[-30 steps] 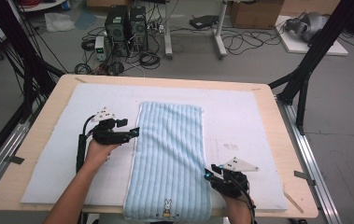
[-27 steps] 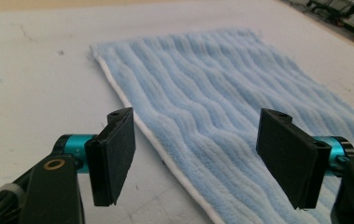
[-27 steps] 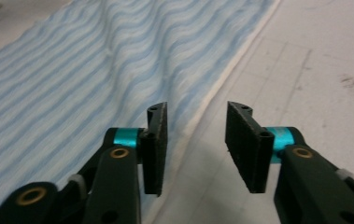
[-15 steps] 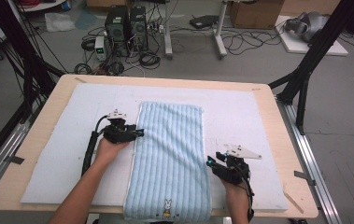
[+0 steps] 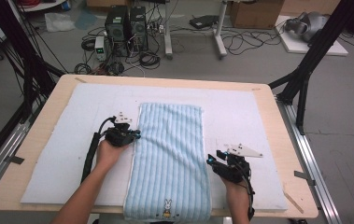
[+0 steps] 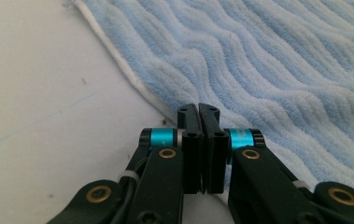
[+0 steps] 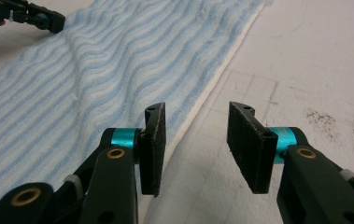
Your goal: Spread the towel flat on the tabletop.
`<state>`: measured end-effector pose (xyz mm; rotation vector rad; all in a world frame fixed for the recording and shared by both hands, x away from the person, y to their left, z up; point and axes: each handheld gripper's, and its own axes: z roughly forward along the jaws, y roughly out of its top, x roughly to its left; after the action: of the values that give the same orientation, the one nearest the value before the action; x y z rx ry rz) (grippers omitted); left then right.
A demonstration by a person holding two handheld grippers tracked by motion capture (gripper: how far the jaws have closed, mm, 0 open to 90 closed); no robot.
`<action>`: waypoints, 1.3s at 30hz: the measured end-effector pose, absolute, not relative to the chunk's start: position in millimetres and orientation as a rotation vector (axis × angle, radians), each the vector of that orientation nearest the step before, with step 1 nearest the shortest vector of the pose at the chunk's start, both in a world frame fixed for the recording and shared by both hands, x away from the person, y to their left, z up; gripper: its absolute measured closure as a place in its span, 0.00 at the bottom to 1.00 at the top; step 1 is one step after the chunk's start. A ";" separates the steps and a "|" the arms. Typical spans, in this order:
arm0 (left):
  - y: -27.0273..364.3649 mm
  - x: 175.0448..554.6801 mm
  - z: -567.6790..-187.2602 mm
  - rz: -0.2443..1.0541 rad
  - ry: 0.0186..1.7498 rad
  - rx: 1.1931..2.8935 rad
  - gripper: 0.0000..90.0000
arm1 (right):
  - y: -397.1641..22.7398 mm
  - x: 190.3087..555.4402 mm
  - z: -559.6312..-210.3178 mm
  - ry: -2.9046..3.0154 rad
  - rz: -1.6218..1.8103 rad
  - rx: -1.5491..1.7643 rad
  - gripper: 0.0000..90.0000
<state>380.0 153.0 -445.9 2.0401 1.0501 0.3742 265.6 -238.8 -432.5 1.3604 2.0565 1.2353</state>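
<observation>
A light blue striped towel lies flat and lengthwise on the white mat, its near end with a small rabbit print hanging over the table's front edge. My left gripper is at the towel's left edge. In the left gripper view its jaws have just been closing and now stand together, with the tips on the white hem of the towel. My right gripper is at the towel's right edge. It is open, one jaw over the towel, the other over the mat.
The mat covers most of the wooden table. Black frame posts stand at both sides. Computers, cables and boxes lie on the floor beyond the far edge. The left gripper shows far off in the right gripper view.
My left gripper has slid right and down onto the towel's left edge and its jaws have closed. My right gripper has shifted slightly along the right edge.
</observation>
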 end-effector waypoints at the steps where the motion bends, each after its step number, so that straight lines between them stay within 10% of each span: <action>1: 155.7 379.0 -446.6 0.372 1.038 2.033 0.98 | -238.5 266.8 -432.1 2.056 1.231 1.361 0.63; 6: 162.7 381.2 -446.5 0.320 1.052 1.980 0.95 | -235.0 280.9 -430.7 2.067 1.223 1.362 0.63; 9: 165.3 381.2 -443.4 0.328 1.059 1.892 0.54 | -233.4 293.0 -428.1 2.073 1.219 1.339 0.63; 18: 176.1 382.1 -432.5 0.339 1.041 1.716 0.19 | -219.9 359.5 -419.7 2.111 1.195 1.222 0.50; 26: 176.3 379.4 -426.0 0.266 0.941 1.735 0.21 | -221.1 429.7 -425.1 2.197 1.140 1.301 0.38; 39: 177.5 382.3 -427.6 0.282 0.961 1.768 0.22 | -207.0 474.6 -442.6 2.188 1.013 1.381 0.71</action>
<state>382.3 177.5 -427.6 1.7681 0.9611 0.2825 474.6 -207.0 -442.6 1.3811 2.1882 1.0132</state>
